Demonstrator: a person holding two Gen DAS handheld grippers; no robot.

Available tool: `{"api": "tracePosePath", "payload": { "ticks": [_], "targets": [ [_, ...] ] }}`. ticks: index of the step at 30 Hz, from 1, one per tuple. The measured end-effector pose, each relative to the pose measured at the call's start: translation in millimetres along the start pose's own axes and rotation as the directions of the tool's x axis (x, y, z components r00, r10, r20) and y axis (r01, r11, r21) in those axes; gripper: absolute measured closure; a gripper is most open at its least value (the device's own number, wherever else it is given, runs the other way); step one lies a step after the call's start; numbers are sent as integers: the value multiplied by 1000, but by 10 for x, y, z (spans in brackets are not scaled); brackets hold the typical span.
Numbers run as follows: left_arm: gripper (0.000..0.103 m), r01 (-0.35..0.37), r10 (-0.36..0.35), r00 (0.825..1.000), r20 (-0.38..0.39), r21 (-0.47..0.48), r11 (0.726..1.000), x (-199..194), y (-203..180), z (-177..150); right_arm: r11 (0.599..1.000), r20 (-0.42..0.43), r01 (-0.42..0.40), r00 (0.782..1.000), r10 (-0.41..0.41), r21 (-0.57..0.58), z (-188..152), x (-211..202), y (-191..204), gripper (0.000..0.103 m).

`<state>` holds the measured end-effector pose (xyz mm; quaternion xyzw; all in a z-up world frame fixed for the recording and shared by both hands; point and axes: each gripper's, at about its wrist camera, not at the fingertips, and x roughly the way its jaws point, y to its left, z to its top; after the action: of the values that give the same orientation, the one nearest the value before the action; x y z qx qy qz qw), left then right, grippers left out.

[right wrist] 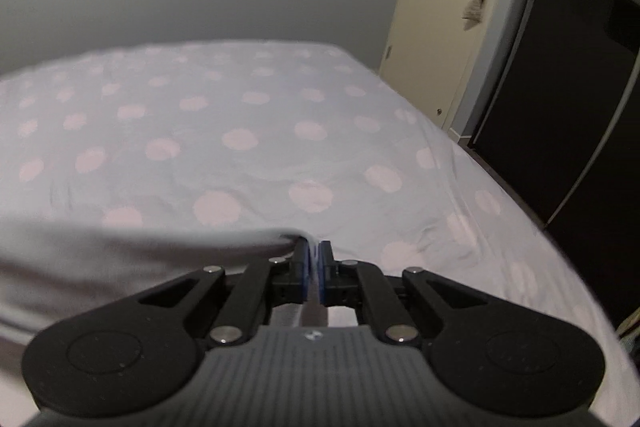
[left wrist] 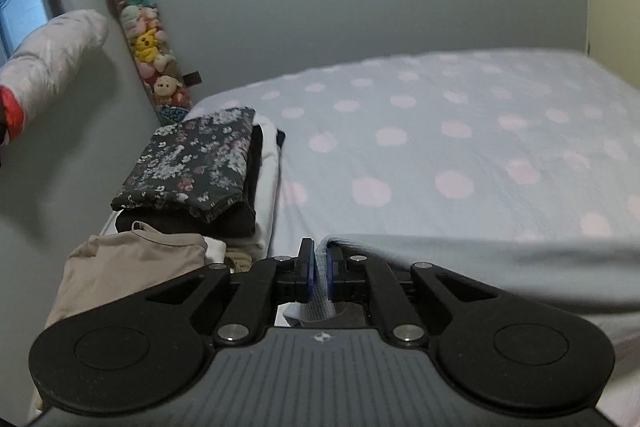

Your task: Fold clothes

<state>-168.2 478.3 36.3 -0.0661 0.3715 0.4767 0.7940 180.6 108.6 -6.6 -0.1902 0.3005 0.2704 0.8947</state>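
A pale light-blue garment point(left wrist: 500, 267) is stretched between my two grippers above the near part of the bed. My left gripper point(left wrist: 318, 259) is shut on its left edge; the cloth runs off to the right. My right gripper point(right wrist: 313, 259) is shut on its other edge; the garment point(right wrist: 120, 259) runs off to the left in that view. The cloth is blurred and hides the bed's near edge.
The bed point(left wrist: 460, 131) has a lilac sheet with pink dots. On its left side lies a stack of folded clothes topped by a dark floral piece point(left wrist: 192, 163), with a beige folded garment point(left wrist: 128, 267) nearer. Soft toys point(left wrist: 148, 47) hang on the wall. A door point(right wrist: 448, 27) and dark wardrobe point(right wrist: 580, 87) stand right.
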Motion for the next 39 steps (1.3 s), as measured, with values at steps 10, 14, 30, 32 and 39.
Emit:
{"api": "tracePosePath", "payload": {
  "ticks": [10, 14, 30, 32, 39],
  "targets": [
    [95, -53, 61, 996, -68, 114, 992, 720, -409, -112, 998, -103, -59, 993, 57, -16, 2, 921, 304, 98],
    [77, -46, 53, 997, -54, 131, 990, 886, -435, -25, 997, -96, -70, 993, 71, 15, 99, 1109, 378, 90],
    [55, 96, -51, 993, -107, 468, 879, 1092, -478, -509, 984, -161, -149, 978, 132, -99, -235, 1013, 343, 72],
    [54, 92, -36, 991, -129, 462, 882, 1177, -458, -593, 980, -181, -171, 972, 151, -100, -316, 956, 308, 72],
    [54, 84, -13, 983, -185, 380, 921, 1380, -351, -619, 964, -238, -235, 950, 200, -126, -586, 686, 210, 72]
  ]
}}
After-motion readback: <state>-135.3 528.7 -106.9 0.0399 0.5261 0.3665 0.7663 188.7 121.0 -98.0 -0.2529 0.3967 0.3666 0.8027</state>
